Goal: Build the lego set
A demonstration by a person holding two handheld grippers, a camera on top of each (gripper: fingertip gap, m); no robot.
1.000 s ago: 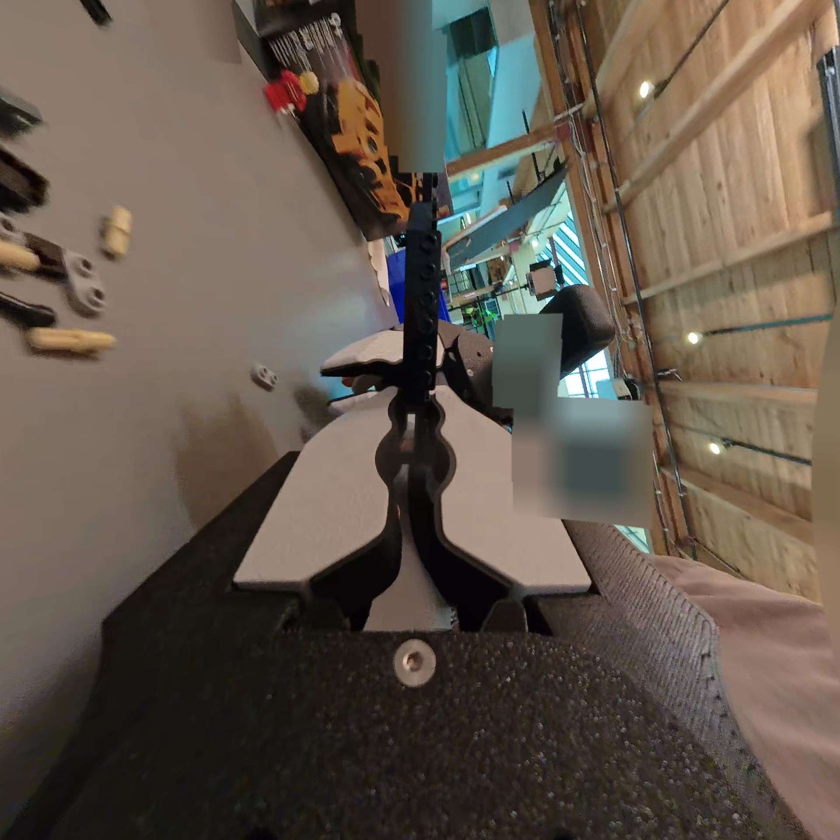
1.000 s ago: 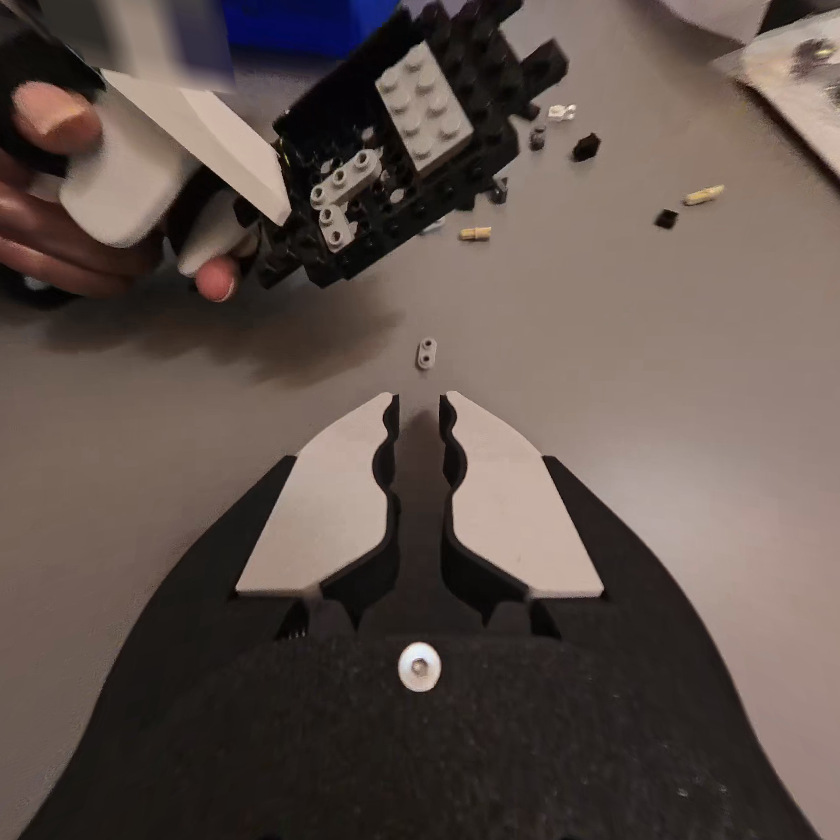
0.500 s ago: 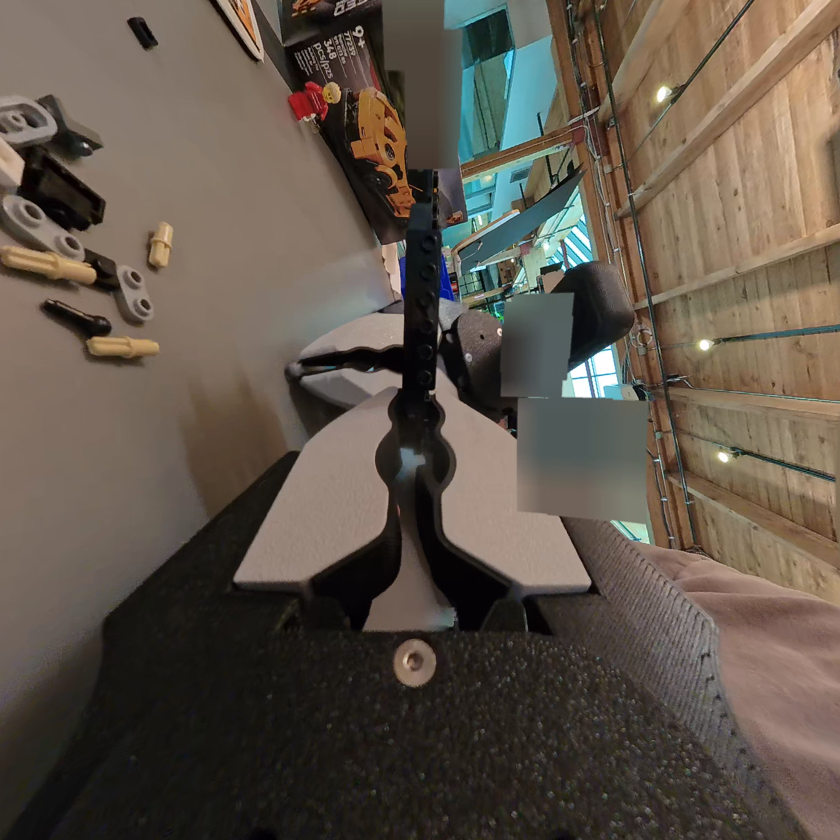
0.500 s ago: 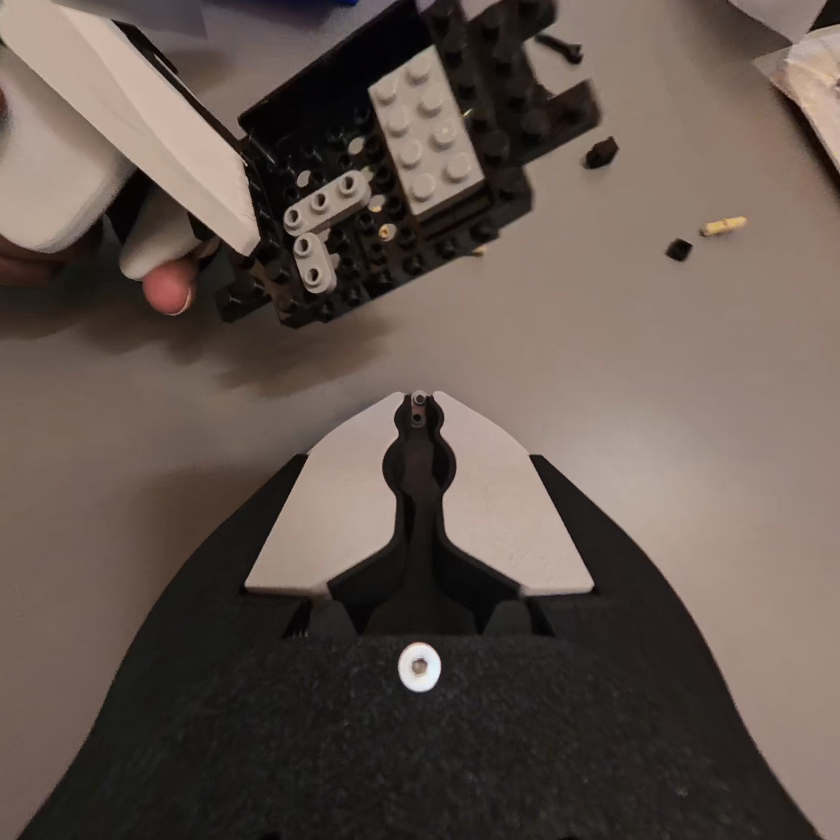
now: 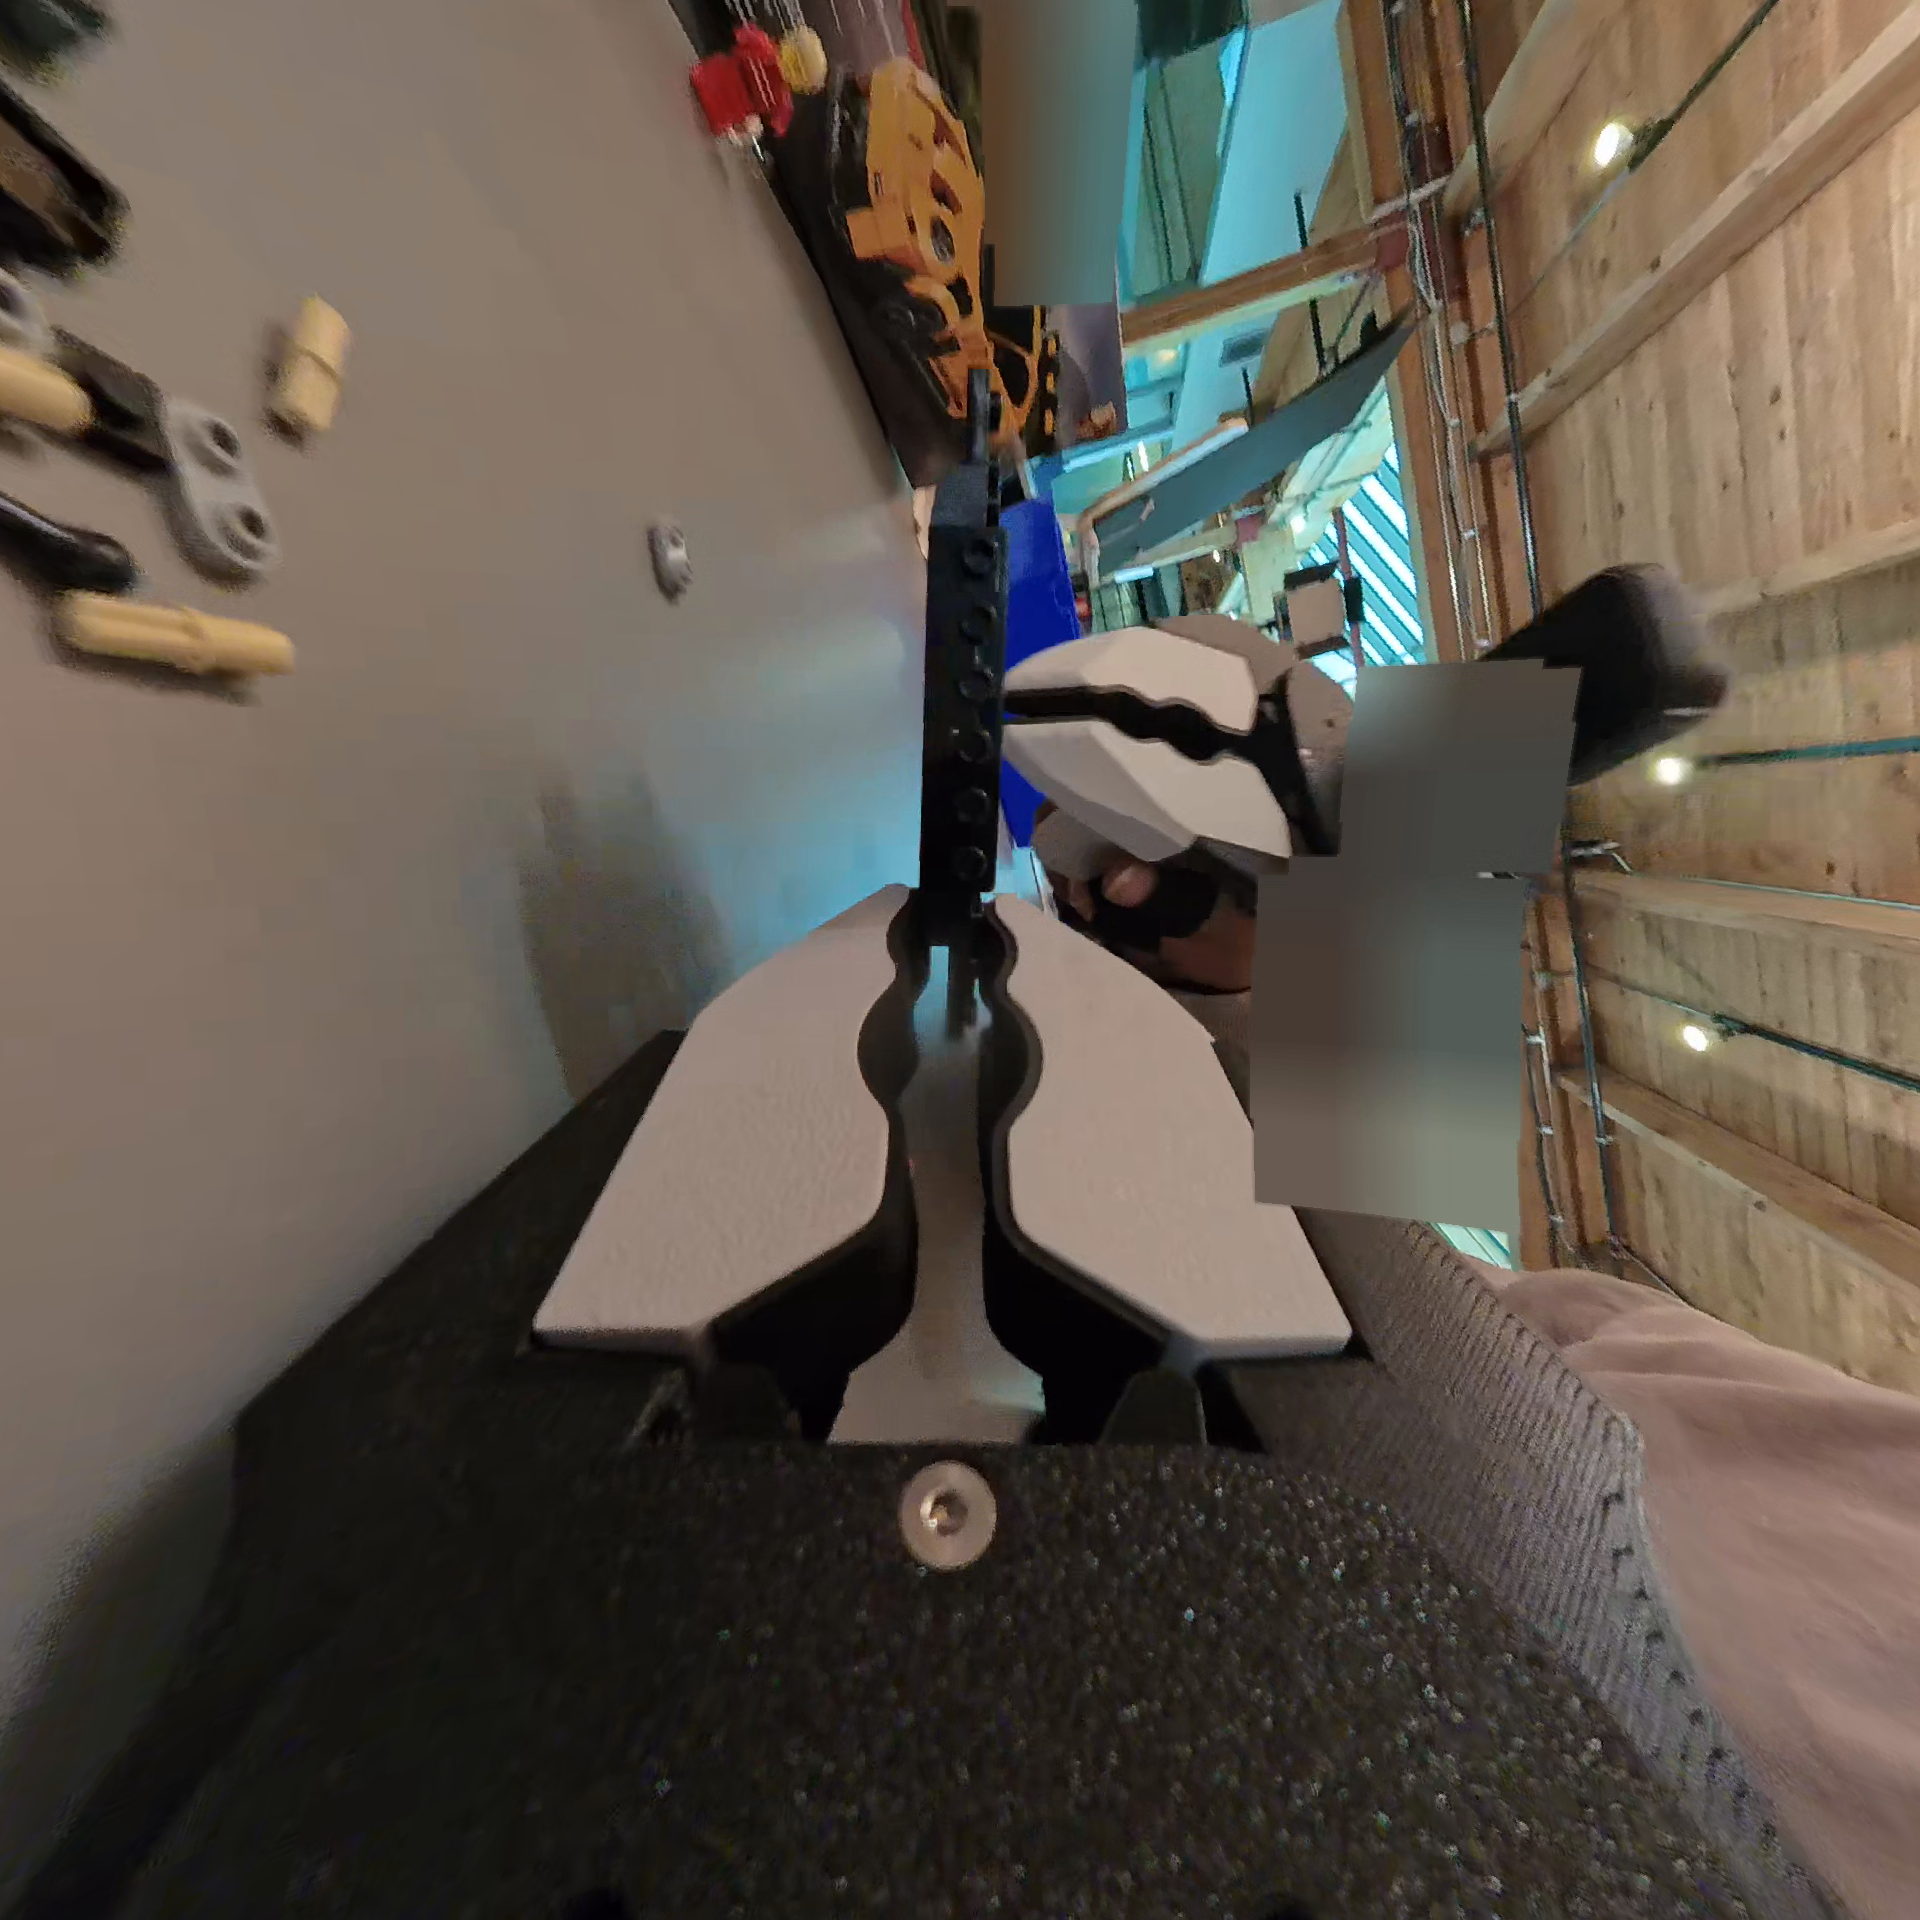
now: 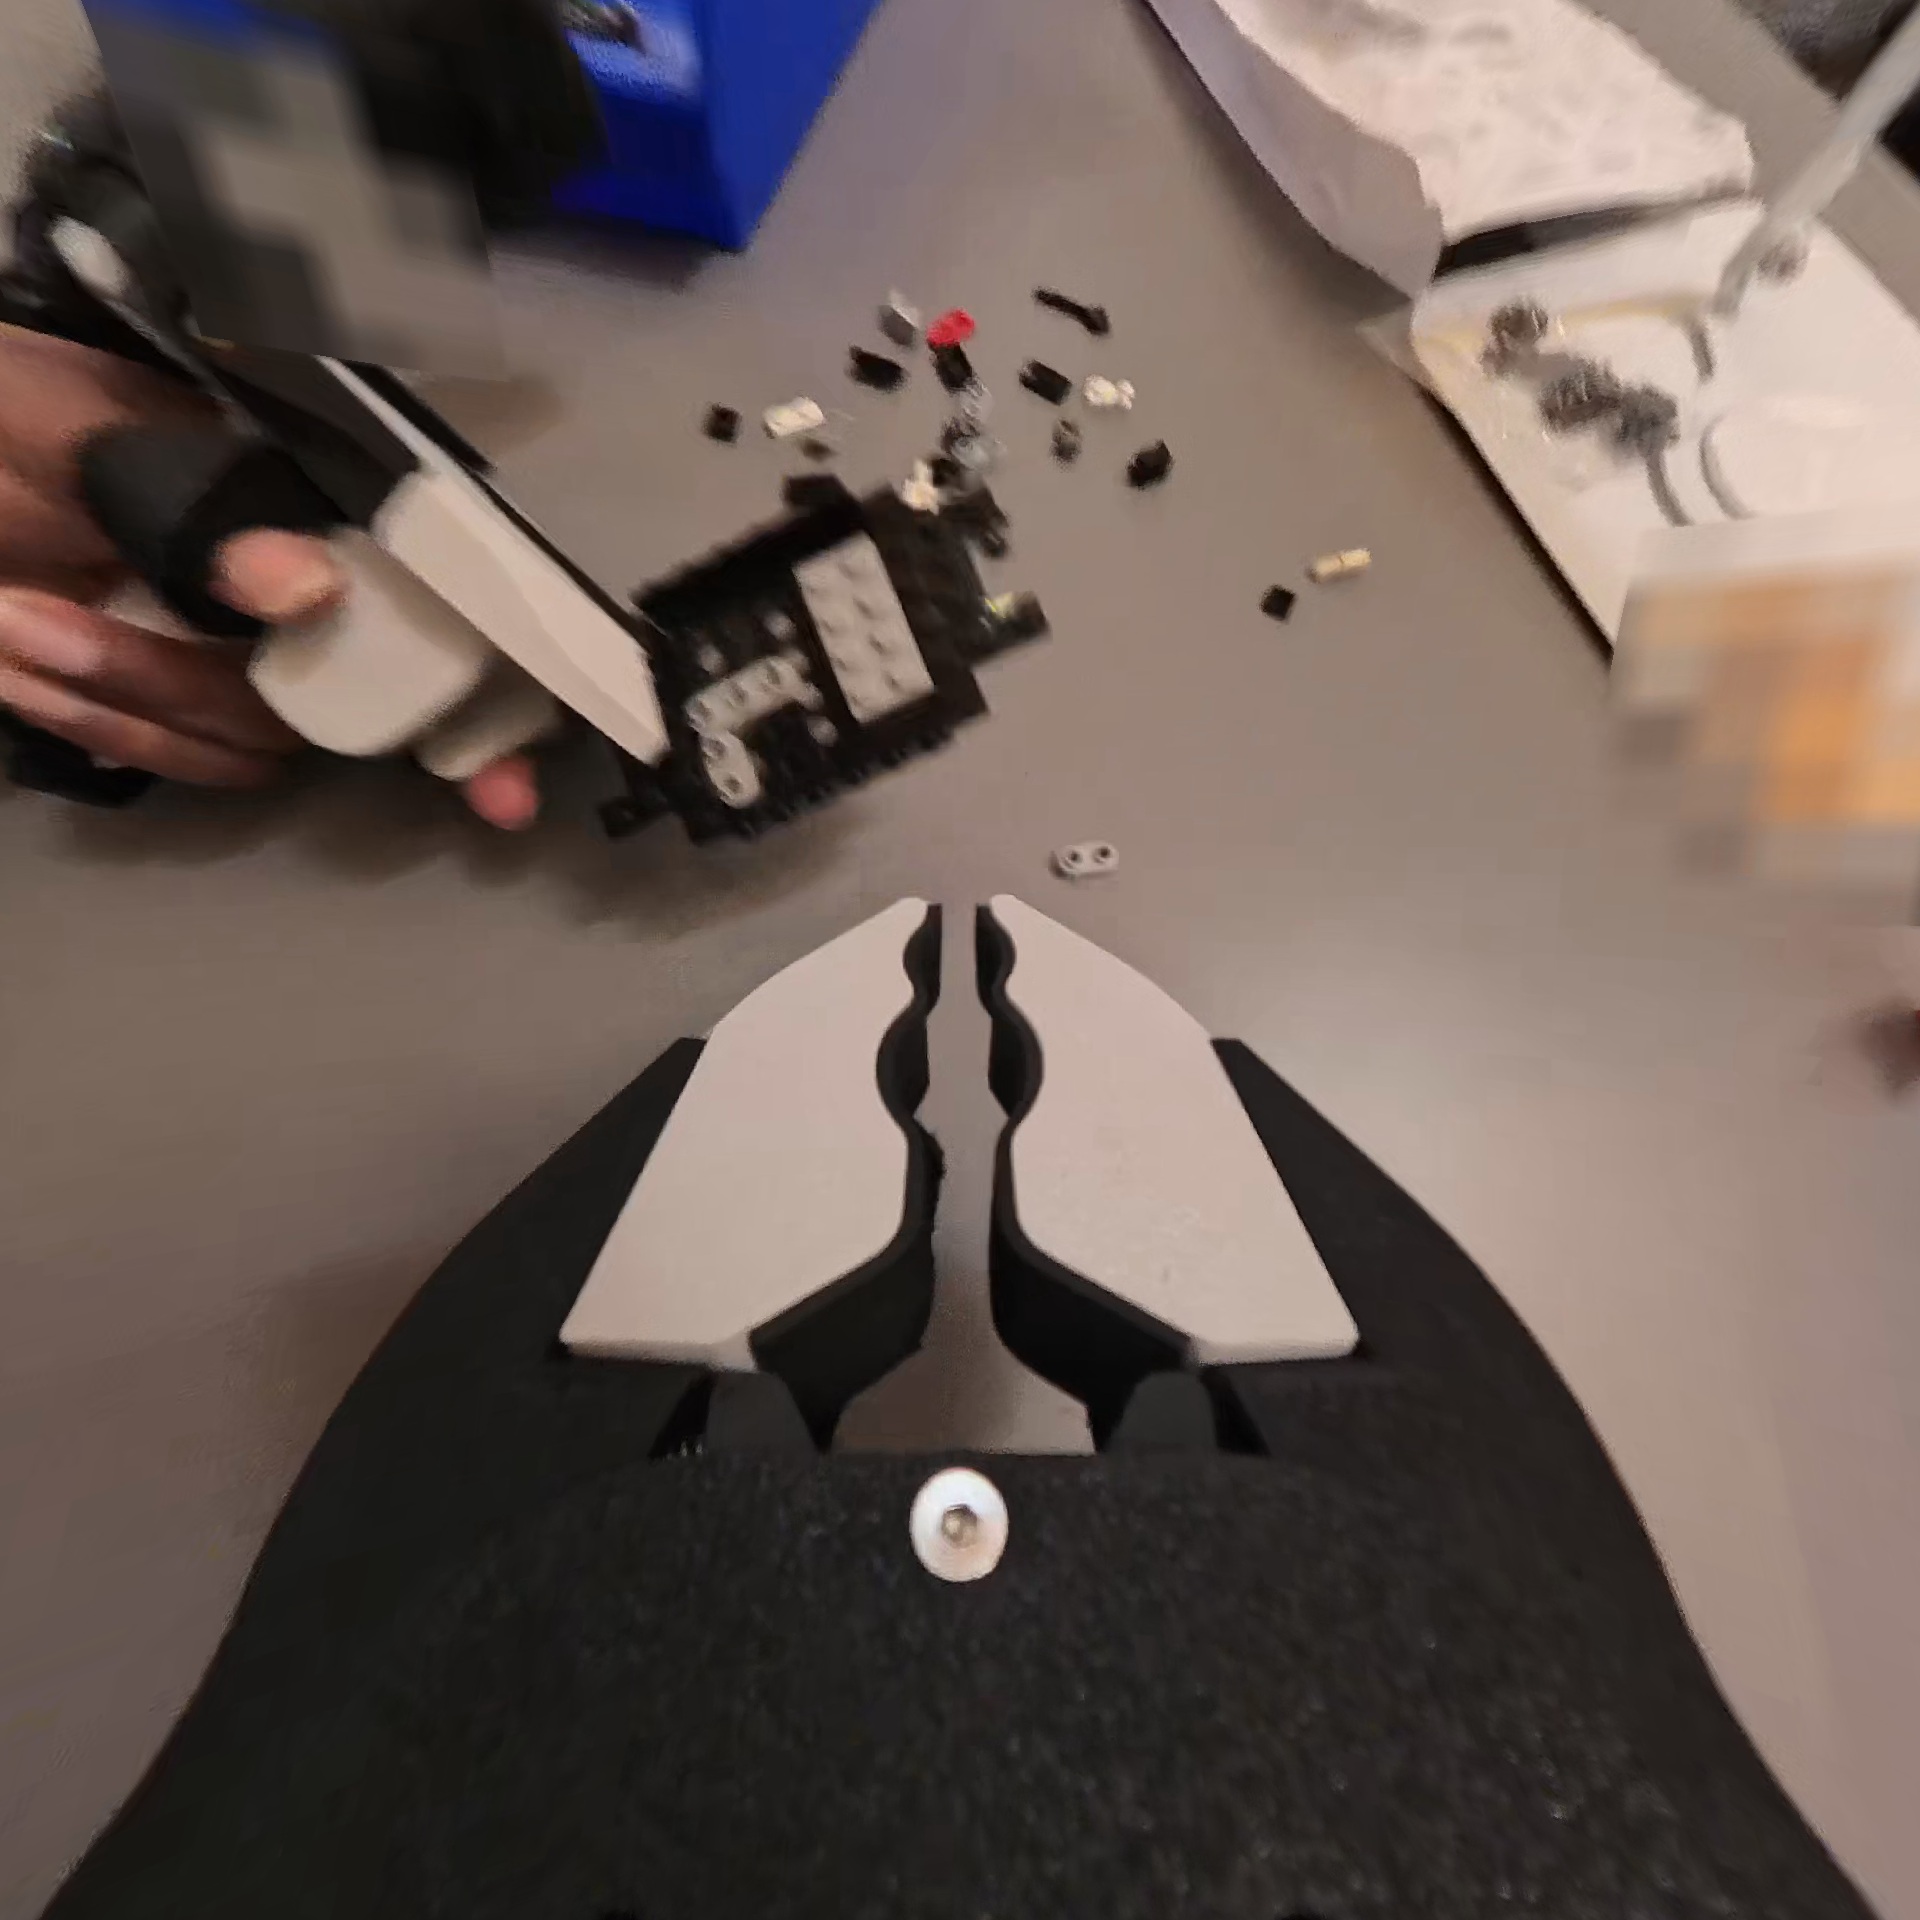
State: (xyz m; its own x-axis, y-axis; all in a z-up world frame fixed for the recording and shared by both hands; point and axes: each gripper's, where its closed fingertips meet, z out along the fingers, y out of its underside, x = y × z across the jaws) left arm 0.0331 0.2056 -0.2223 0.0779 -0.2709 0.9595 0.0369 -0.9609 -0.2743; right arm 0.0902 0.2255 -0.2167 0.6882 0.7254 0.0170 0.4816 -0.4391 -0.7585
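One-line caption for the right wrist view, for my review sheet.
Right tool slightly open and empty above a small grey two-hole piece, while the left tool holds the black lego assembly over the grey table.

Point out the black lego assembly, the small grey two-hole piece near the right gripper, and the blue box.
black lego assembly (image 6: 821,665): right wrist view, on its light grey studded plate.
small grey two-hole piece (image 6: 1084,858): right wrist view, middle of the piece, between its holes.
blue box (image 6: 717,125): right wrist view, on its front face.
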